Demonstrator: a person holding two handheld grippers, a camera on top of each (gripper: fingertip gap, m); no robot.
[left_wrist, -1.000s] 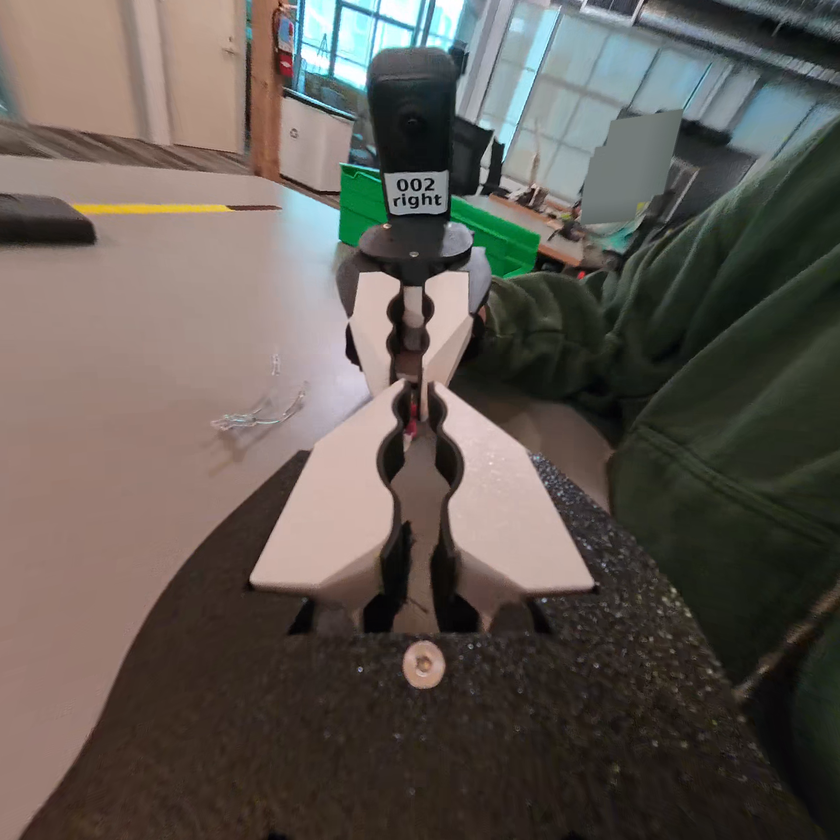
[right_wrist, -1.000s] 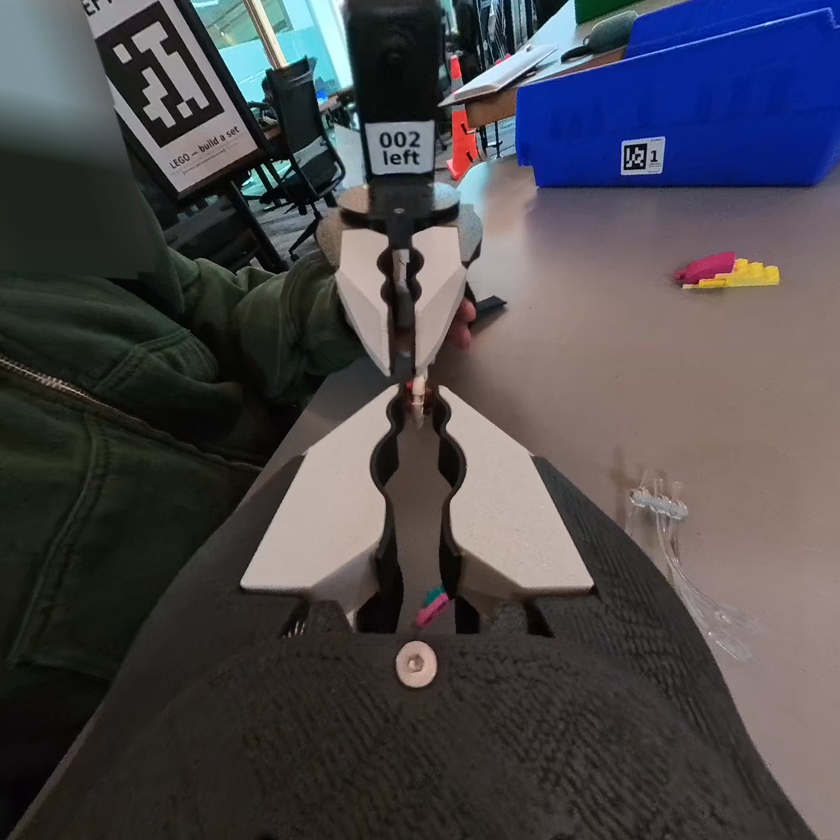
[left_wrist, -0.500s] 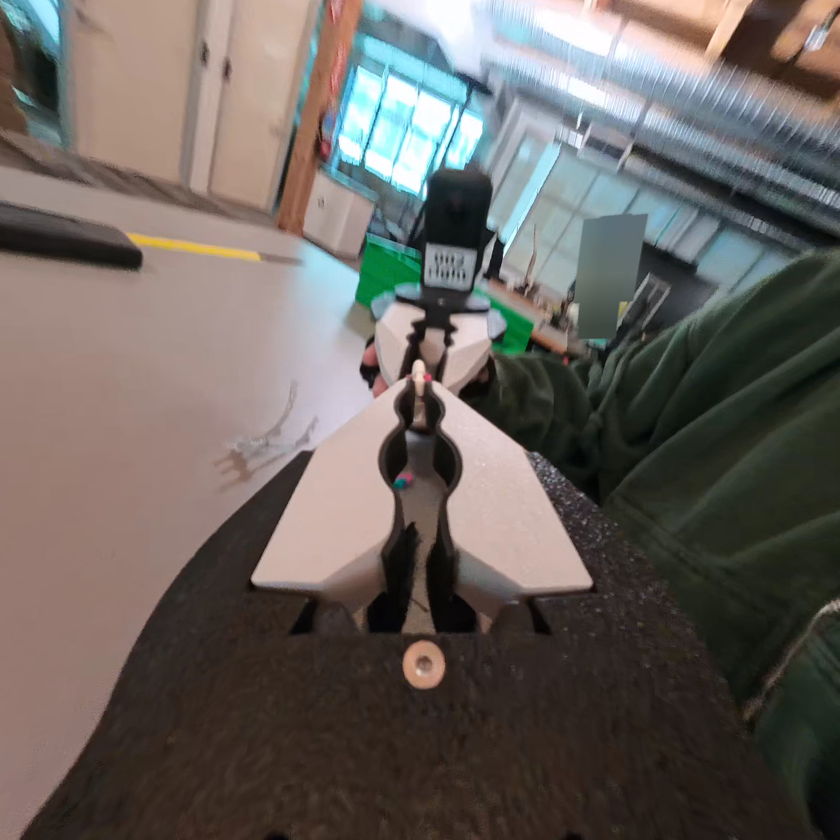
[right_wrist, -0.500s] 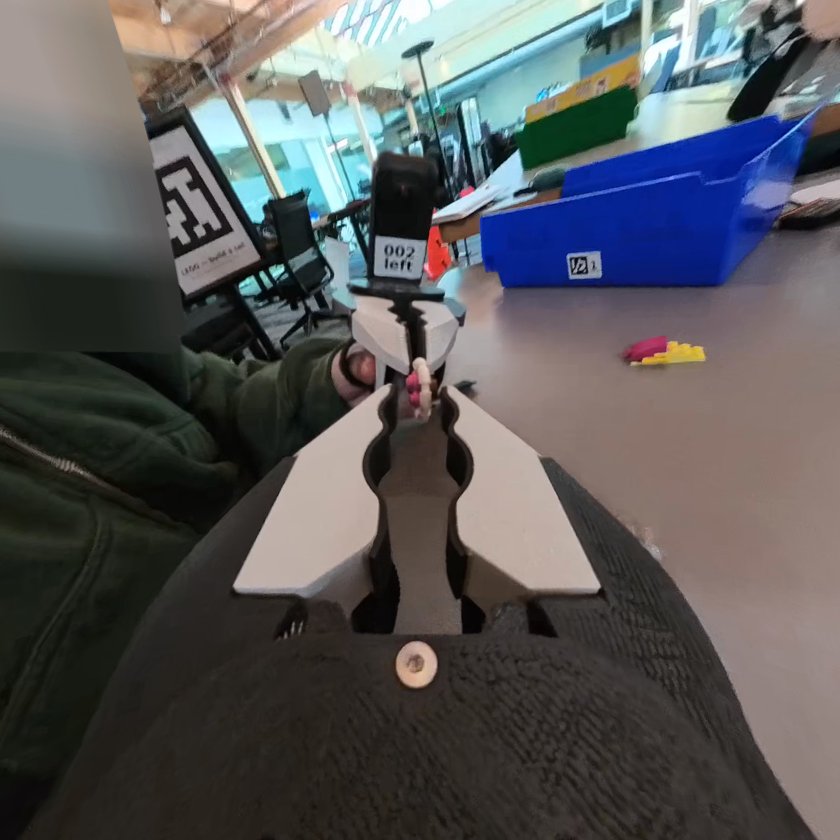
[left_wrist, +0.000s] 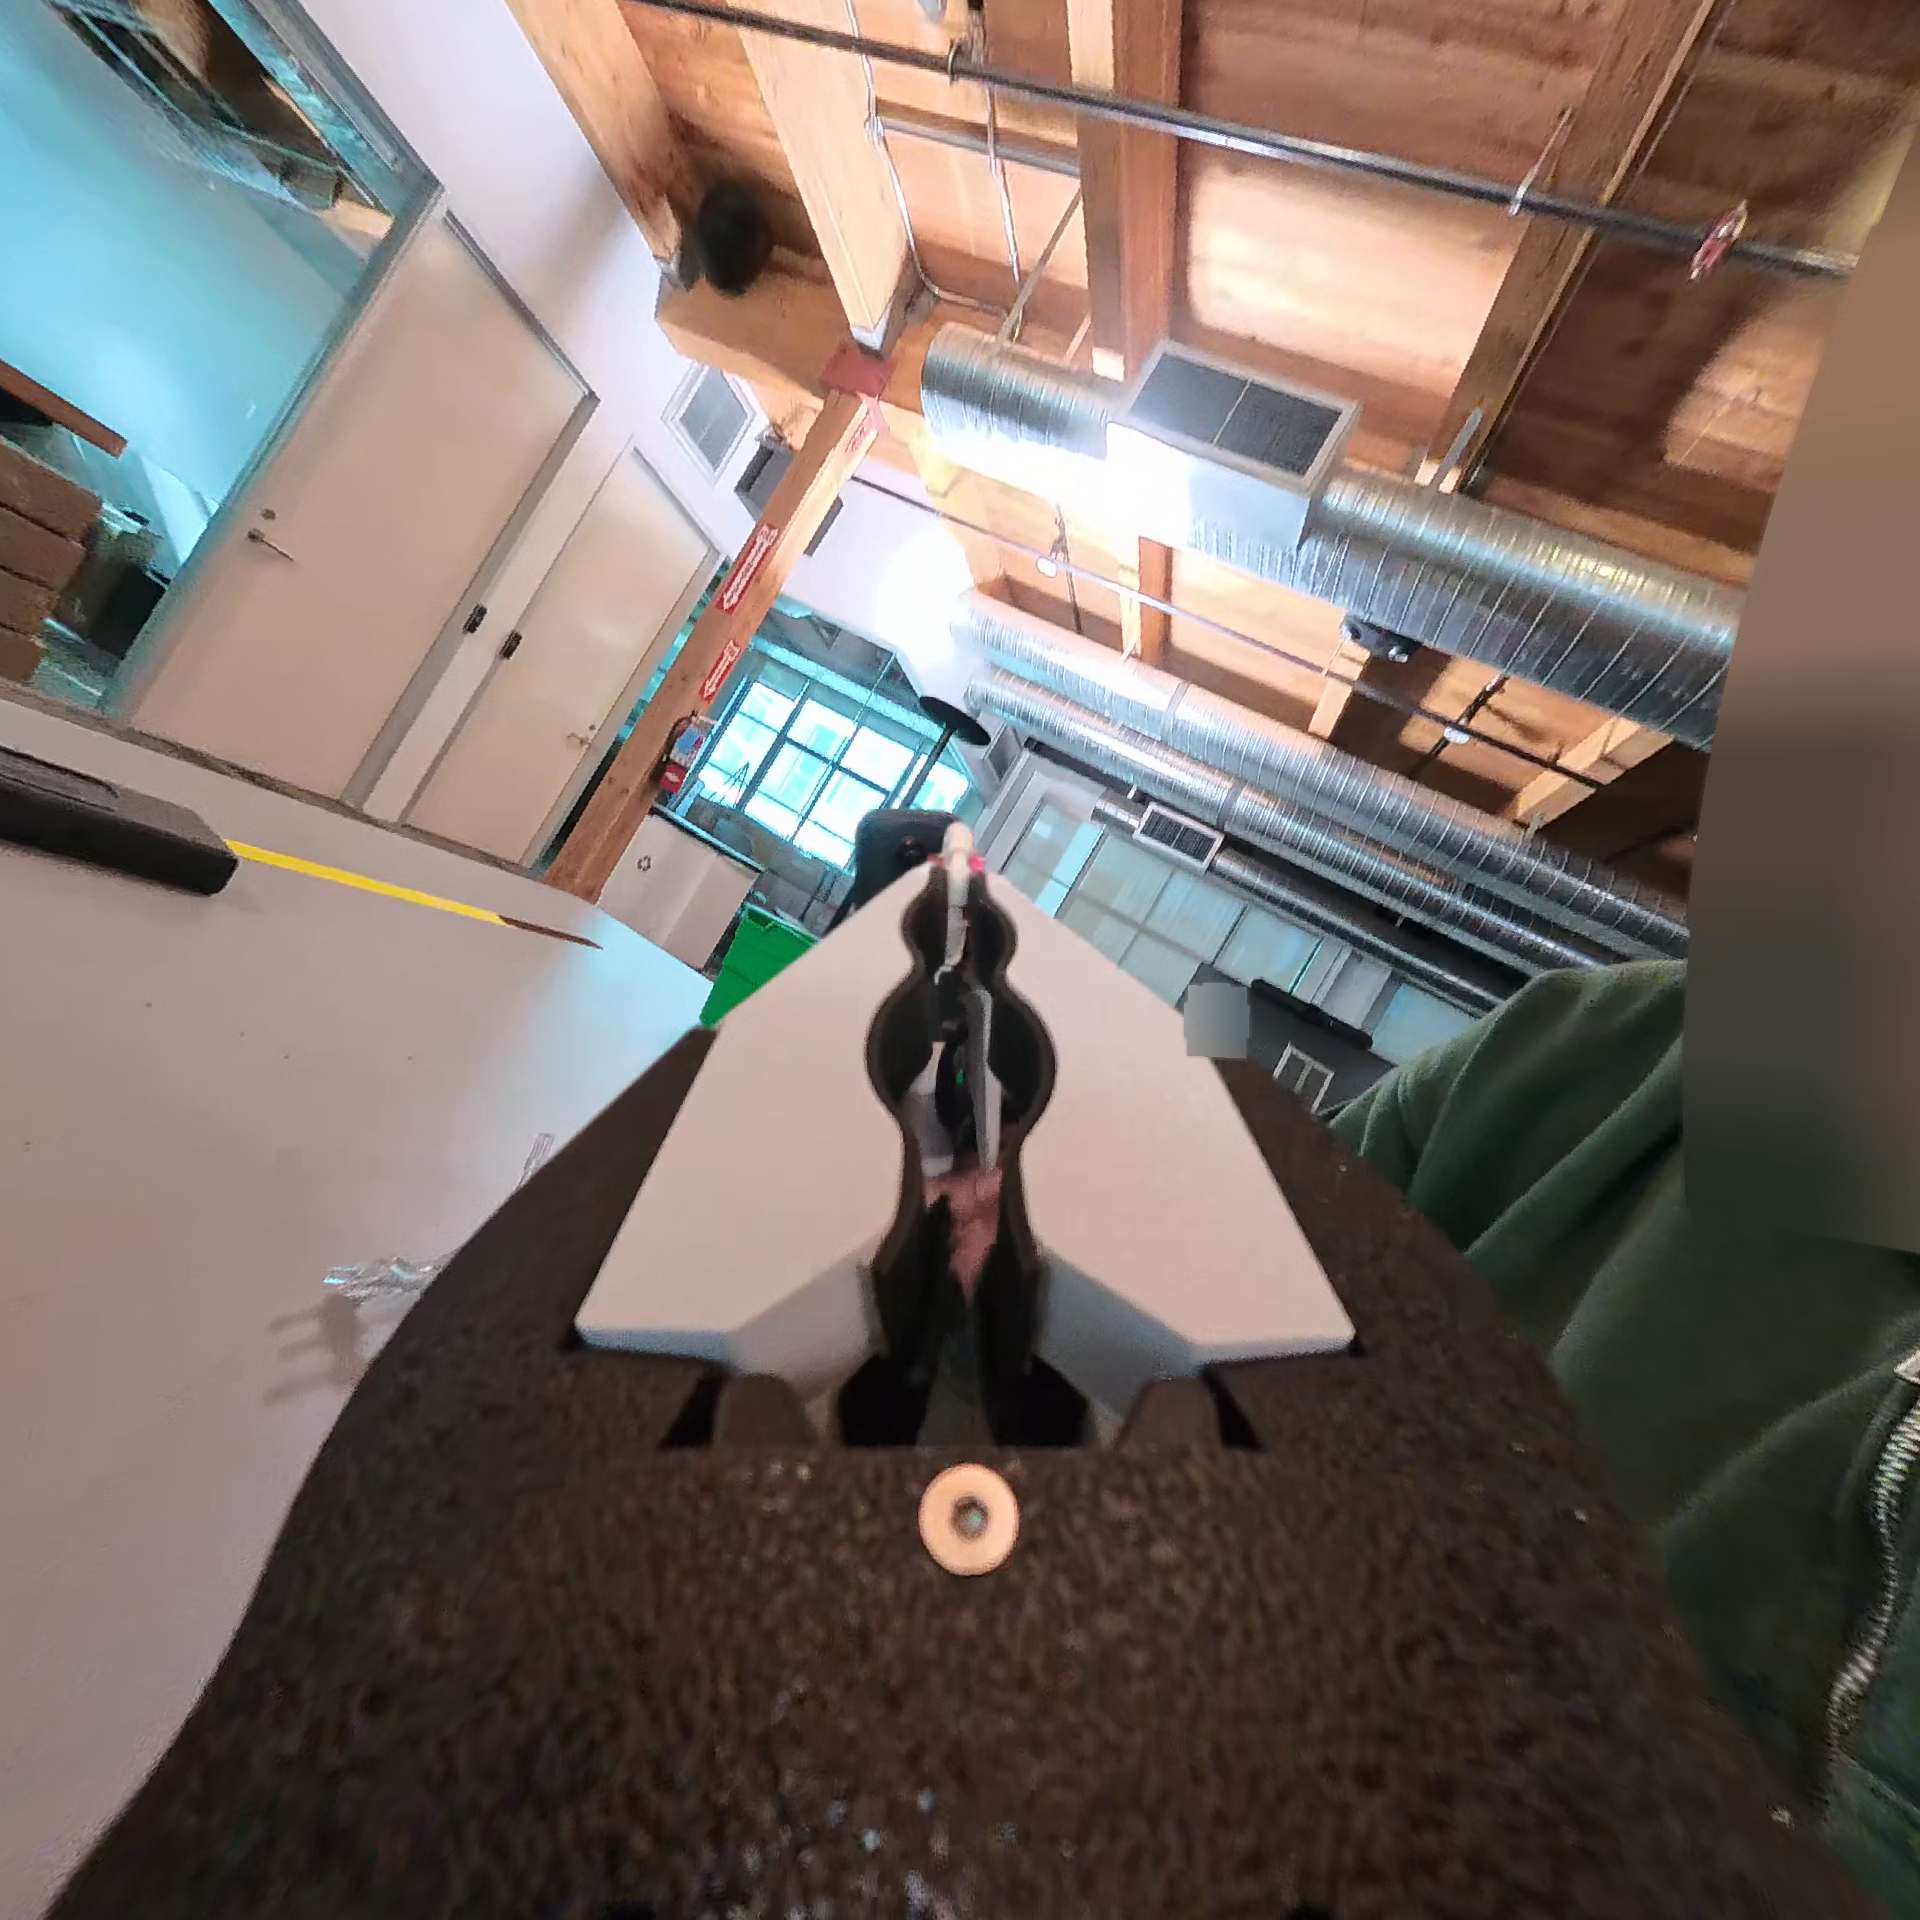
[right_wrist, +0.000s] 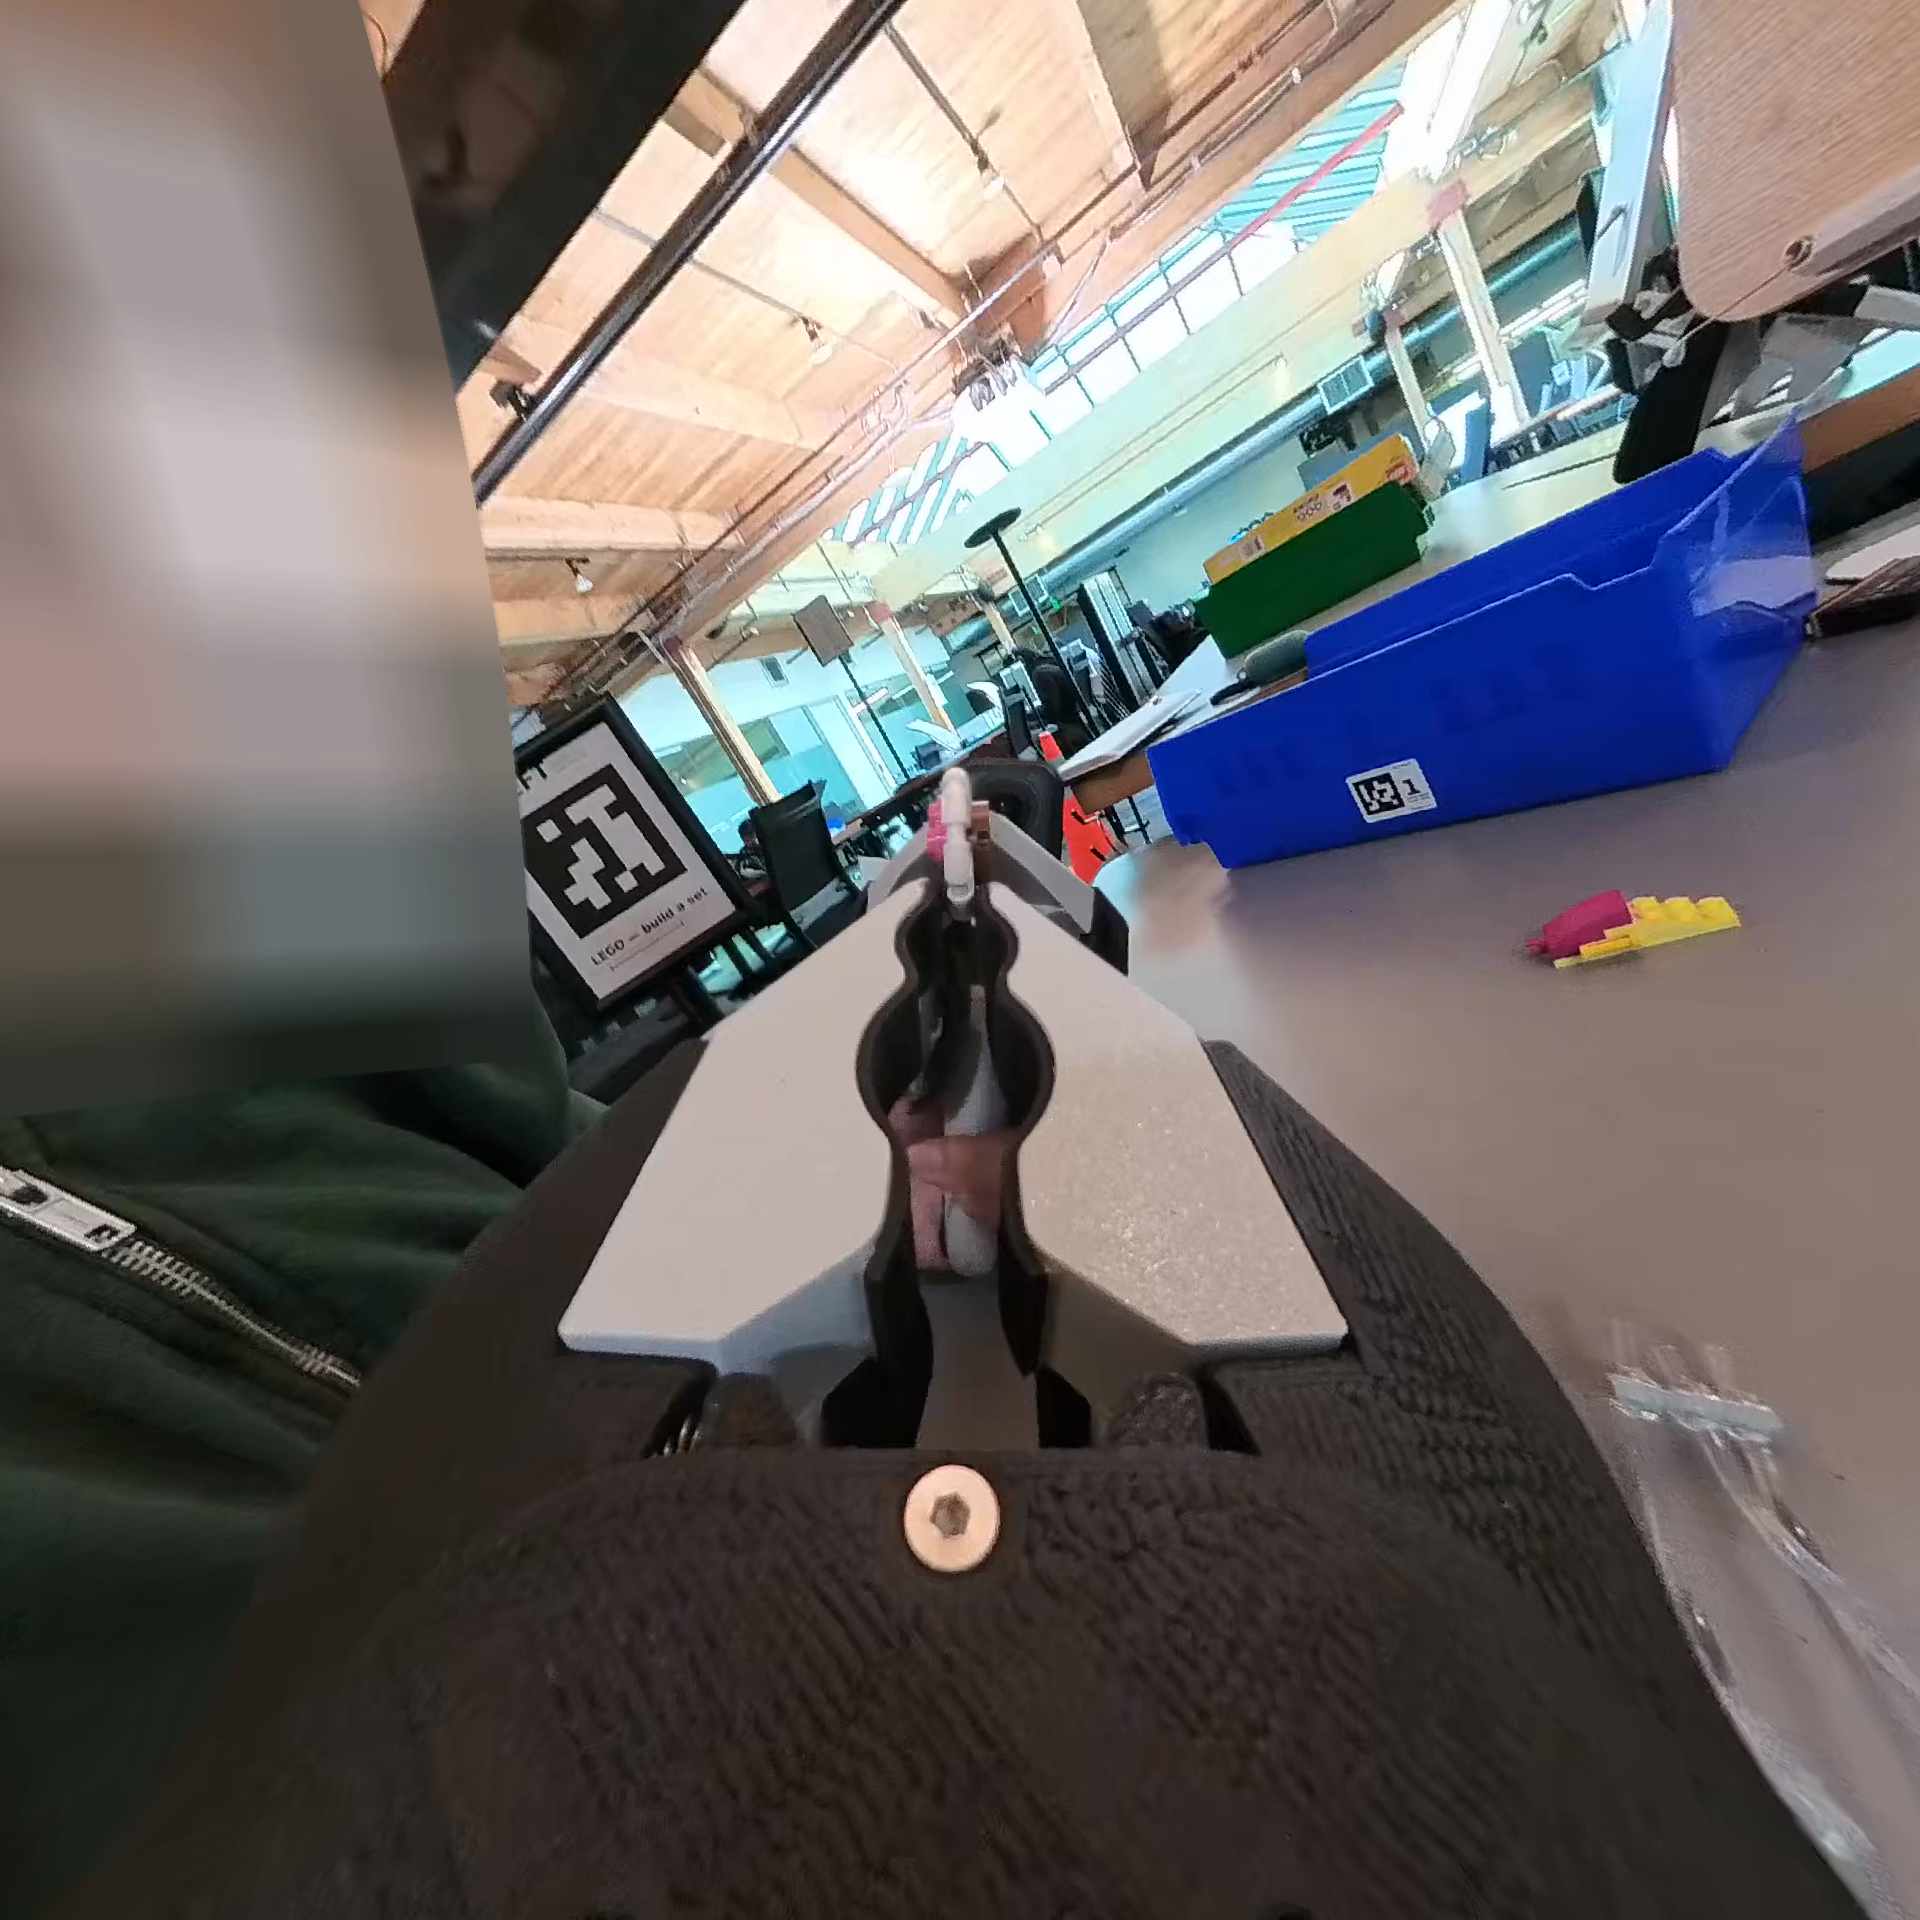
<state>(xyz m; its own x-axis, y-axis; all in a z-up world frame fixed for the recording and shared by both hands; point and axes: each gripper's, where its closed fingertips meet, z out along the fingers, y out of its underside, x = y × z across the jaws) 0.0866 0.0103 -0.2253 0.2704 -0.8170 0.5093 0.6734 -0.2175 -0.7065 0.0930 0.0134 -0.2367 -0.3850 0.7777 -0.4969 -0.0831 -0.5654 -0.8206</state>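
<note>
Both grippers tilting up tip to tip, left gripper (left_wrist: 954, 902) and right gripper (right_wrist: 958, 906) each pinching the small white-and-pink plastic piece (right_wrist: 956, 831) between them, well above the grey table (right_wrist: 1558, 1091)

The grey tabletop (right_wrist: 1455, 1091) carries a pink and yellow brick assembly (right_wrist: 1631, 925) lying ahead and to the right of the right hand-held gripper (right_wrist: 958, 883), with a blue bin (right_wrist: 1507, 717) farther off beyond it. A clear plastic bag (right_wrist: 1704, 1434) lies close by on its right. Left of the left hand-held gripper (left_wrist: 954, 899) lie a clear plastic scrap (left_wrist: 384, 1273) and, far off, a black pad (left_wrist: 104, 831) beside a yellow tape line (left_wrist: 364, 881).
</note>
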